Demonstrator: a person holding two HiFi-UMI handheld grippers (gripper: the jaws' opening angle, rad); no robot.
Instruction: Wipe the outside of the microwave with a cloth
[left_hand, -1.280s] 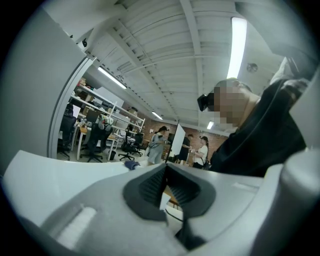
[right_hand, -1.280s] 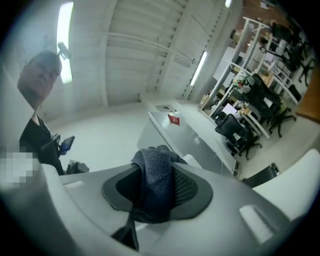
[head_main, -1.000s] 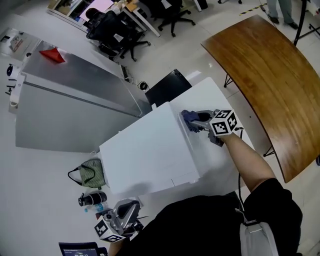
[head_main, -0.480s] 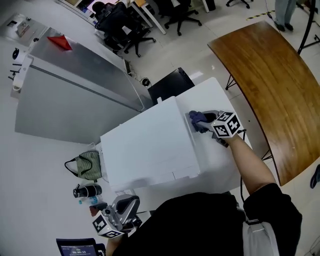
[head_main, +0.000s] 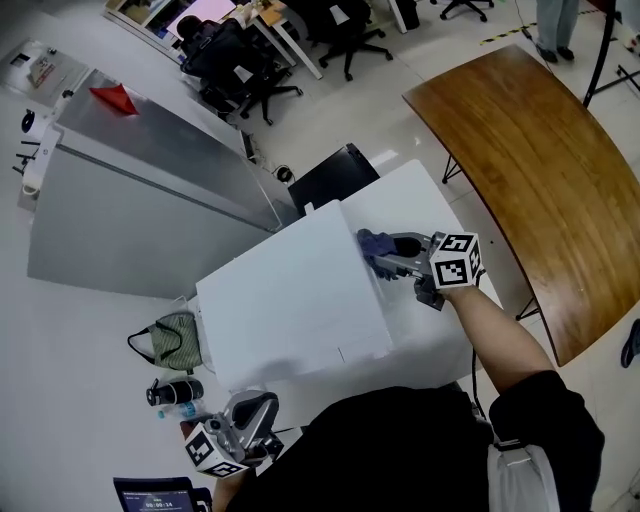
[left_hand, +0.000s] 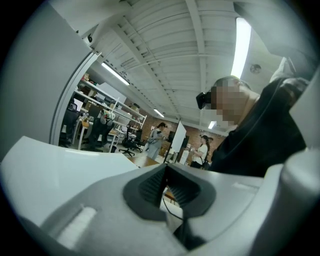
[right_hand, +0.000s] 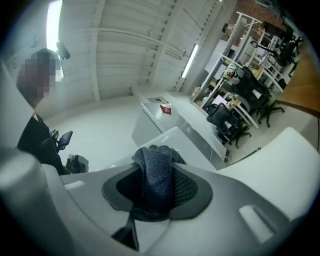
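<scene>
Wiping seems under way on the white box-shaped microwave (head_main: 285, 300), which stands on the white table (head_main: 430, 195). Risk: a hard push could slide the microwave, since nothing braces it. The left gripper (head_main: 245, 425) hangs low near the person's body, jaws together and empty. The right gripper (head_main: 380, 255) is clamped on the dark blue knitted cloth (head_main: 372, 243), which sits at the right edge of the microwave's top. Only a small wad sticks out past the jaws, so plastic could scrape the casing, or the cloth could work loose. Green fabric bag (head_main: 168, 340) beside the microwave: contents not visible. Dark bottle (head_main: 168, 393) near it: contents can't be told.
</scene>
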